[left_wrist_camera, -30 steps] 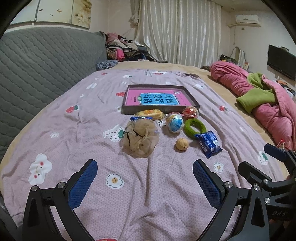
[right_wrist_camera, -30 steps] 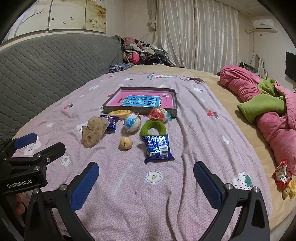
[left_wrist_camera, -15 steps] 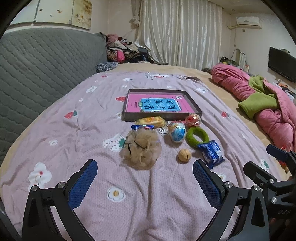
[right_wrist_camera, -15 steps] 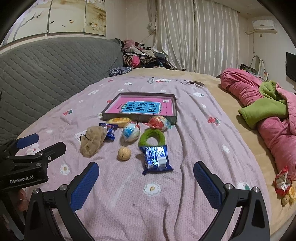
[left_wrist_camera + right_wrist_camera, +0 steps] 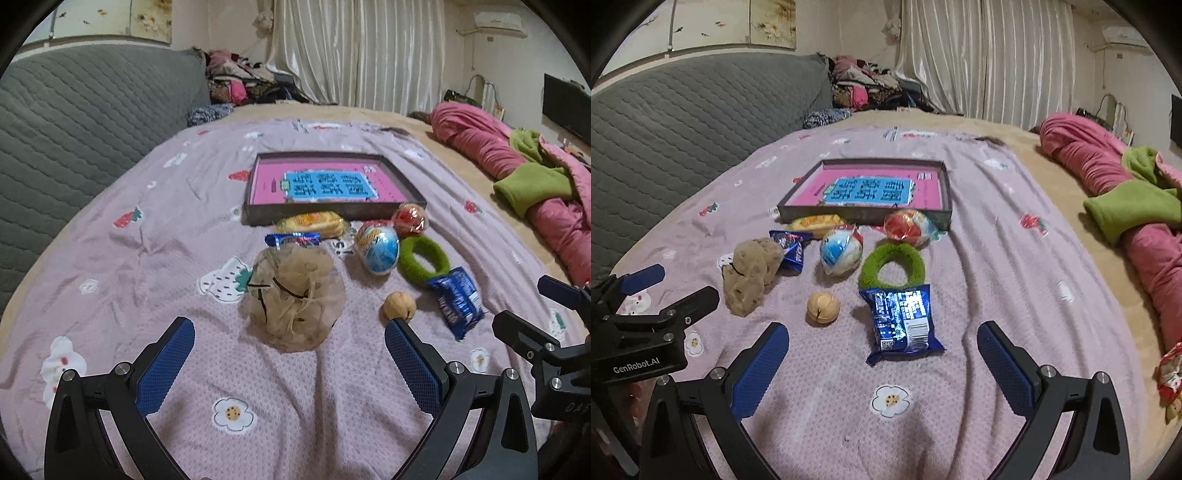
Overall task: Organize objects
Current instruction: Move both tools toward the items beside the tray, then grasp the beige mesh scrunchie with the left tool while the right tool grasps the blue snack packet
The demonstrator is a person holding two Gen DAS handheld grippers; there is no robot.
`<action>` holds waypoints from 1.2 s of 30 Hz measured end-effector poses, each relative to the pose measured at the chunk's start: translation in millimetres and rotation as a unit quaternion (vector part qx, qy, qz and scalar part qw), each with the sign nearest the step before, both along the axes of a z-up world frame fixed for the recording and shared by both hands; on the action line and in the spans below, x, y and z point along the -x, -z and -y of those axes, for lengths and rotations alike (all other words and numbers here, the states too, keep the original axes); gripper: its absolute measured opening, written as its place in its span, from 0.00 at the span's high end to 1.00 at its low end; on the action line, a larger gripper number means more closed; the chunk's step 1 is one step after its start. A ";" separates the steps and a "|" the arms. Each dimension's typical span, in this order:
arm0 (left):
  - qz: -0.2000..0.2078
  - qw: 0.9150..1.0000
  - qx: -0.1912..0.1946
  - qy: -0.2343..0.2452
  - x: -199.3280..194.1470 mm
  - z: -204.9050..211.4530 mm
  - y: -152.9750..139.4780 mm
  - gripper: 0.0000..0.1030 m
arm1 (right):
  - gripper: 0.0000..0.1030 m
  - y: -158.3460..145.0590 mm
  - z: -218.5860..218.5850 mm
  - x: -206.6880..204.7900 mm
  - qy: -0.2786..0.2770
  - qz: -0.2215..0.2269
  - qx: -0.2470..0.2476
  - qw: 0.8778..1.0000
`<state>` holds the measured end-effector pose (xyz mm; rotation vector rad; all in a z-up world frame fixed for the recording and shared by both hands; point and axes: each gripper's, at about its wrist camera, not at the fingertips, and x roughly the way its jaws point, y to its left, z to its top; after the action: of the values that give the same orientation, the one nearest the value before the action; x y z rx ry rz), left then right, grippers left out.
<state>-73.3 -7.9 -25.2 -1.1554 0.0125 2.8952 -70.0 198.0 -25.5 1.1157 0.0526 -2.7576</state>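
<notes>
Both grippers have come in closer over the last second: the small things on the bedspread now sit larger and lower in both wrist views, so the person is closing on the pile, not yet touching it. The left gripper hangs low with its blue pads spread wide and nothing between them; the beige mesh pouf lies straight ahead of it, just short of the pads. The right gripper is just as wide open and empty, and the blue snack packet lies right ahead between its 2 fingers.

Everything else is loose on the spread in front of the shallow tray, which holds only its pink and blue card: a walnut, a green ring, a blue and white ball, a red wrapped ball, a yellow packet and a small blue wrapper. Nothing has gone into the tray, so I'd say the sorting is only starting, with the pouf and the packet as the likely first picks.
</notes>
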 end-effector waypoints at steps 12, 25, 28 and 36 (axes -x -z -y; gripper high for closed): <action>0.011 1.000 -0.006 -0.011 44.9 -2.8 25.9 0.00 | 0.00 36.9 -4.5 39.4 0.019 0.038 -0.021 0.999; 0.062 0.998 0.007 -0.008 83.3 2.5 69.4 0.00 | 0.00 63.5 -13.0 66.6 0.030 0.055 -0.017 0.998; 0.063 0.998 0.013 -0.006 87.4 -0.9 73.6 0.00 | 0.01 65.2 -14.2 70.1 0.029 0.053 -0.010 0.998; 0.056 0.998 0.011 0.001 87.9 -4.7 68.4 0.01 | 0.16 72.1 -13.1 75.5 0.026 0.063 -0.016 0.998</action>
<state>-161.1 -3.2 -93.6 -1.3180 0.0421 2.8312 -145.5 211.0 -97.6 1.3150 0.0538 -2.7329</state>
